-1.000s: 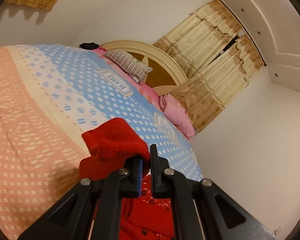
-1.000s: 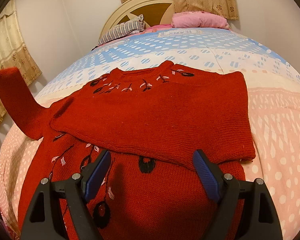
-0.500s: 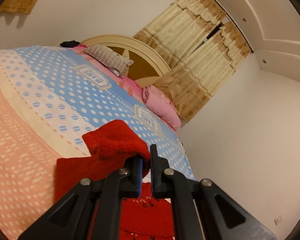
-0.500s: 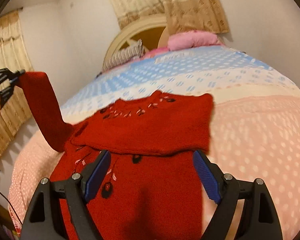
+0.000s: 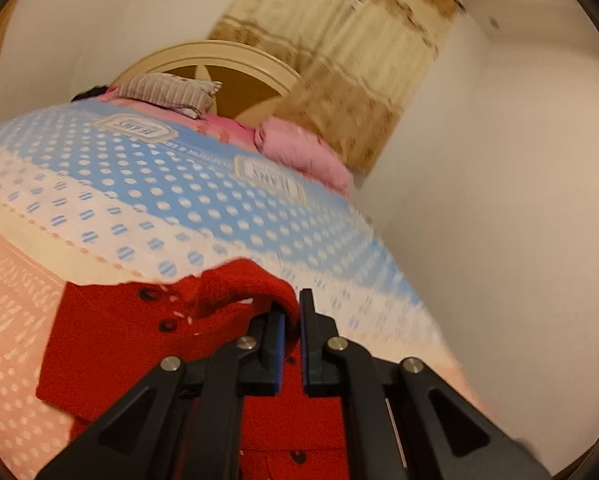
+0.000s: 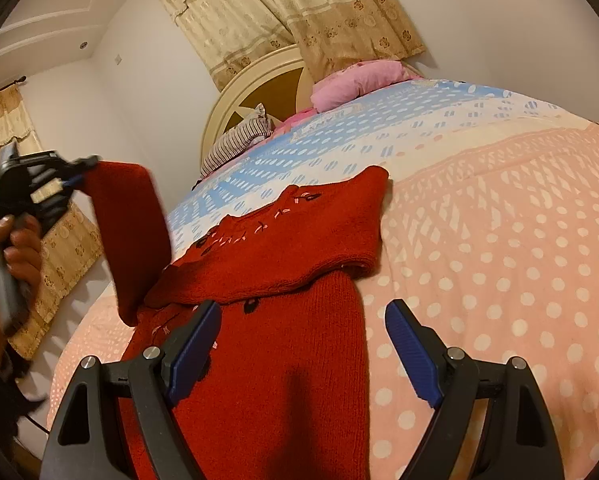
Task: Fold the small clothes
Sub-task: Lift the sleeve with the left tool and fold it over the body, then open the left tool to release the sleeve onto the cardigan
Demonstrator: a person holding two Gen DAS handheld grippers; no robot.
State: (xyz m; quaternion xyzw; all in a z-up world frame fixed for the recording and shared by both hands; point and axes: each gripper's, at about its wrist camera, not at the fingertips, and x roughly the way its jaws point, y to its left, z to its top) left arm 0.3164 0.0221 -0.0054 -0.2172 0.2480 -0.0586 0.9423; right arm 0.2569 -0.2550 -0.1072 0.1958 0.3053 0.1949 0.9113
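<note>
A small red knitted sweater (image 6: 283,288) with dark and pink embroidery lies on the bed, its right sleeve folded across the chest. My left gripper (image 5: 292,312) is shut on the cuff of the other sleeve (image 5: 243,284). In the right wrist view that sleeve (image 6: 131,232) hangs lifted above the sweater's left side, held by the left gripper (image 6: 85,168) in a hand (image 6: 15,240). My right gripper (image 6: 303,344) stands open over the sweater's lower body with nothing between its blue pads.
The bed has a pink, cream and blue dotted cover (image 6: 499,240). A striped pillow (image 6: 235,144) and a pink pillow (image 6: 355,80) lie by the round cream headboard (image 6: 267,76). Curtains (image 6: 299,8) hang behind. A white wall (image 5: 499,200) runs along the bed's far side.
The left gripper has carried the sleeve cuff sideways over the sweater's body, which now fills more of its view. The right gripper drew back and rolled; the sweater looks tilted and farther.
</note>
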